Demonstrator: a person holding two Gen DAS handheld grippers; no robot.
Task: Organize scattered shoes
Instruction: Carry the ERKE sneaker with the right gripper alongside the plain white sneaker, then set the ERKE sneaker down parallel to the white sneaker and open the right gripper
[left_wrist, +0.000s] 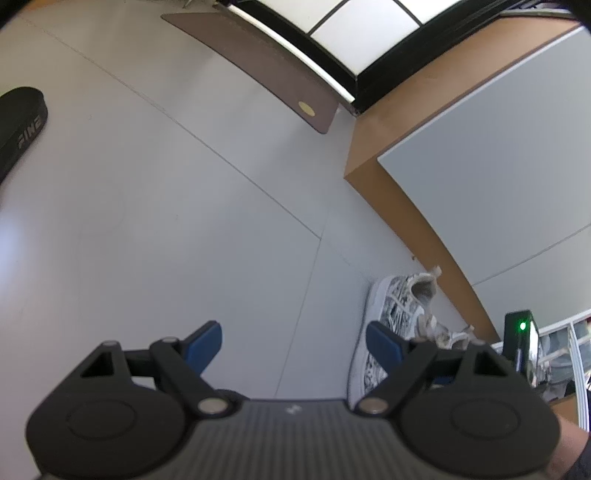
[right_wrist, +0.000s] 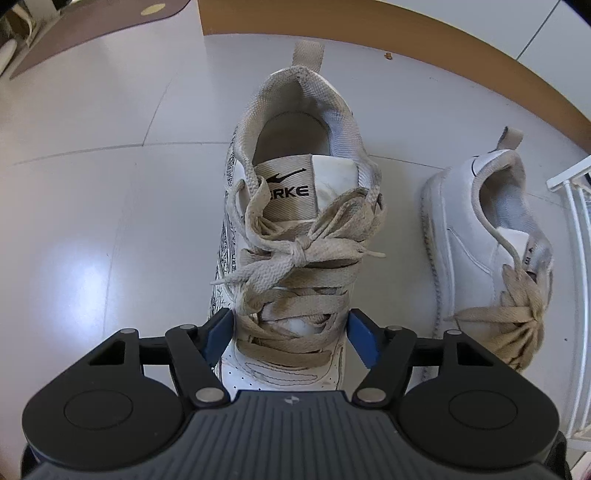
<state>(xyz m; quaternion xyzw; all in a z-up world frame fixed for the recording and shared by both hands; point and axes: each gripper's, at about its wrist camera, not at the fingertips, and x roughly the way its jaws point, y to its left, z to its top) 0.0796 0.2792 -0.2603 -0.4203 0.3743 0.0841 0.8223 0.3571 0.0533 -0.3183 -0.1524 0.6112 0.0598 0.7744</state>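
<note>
Two blue pads of my right claw (right_wrist: 291, 341) straddle the near white sneaker (right_wrist: 295, 236) at its beige laces, seemingly touching its sides. My left claw (left_wrist: 293, 349) gapes empty over grey floor (left_wrist: 166, 221). Its twin sneaker (right_wrist: 491, 243) stands right; a black slipper (left_wrist: 22, 122) lies far left.

my fingers (right_wrist: 360, 341) wear blue pads on black linkage, on both hands. the sneaker (right_wrist: 291, 236) under my right hand is white with a black scribble print down its side, beige laces and a beige tongue lettered in black. the second sneaker (right_wrist: 484, 236) is plain white with beige laces. pale grey floor (left_wrist: 166, 221), brown mat (left_wrist: 258, 62) with a gold dot, black slide (left_wrist: 20, 125) with grey lettering.
</note>
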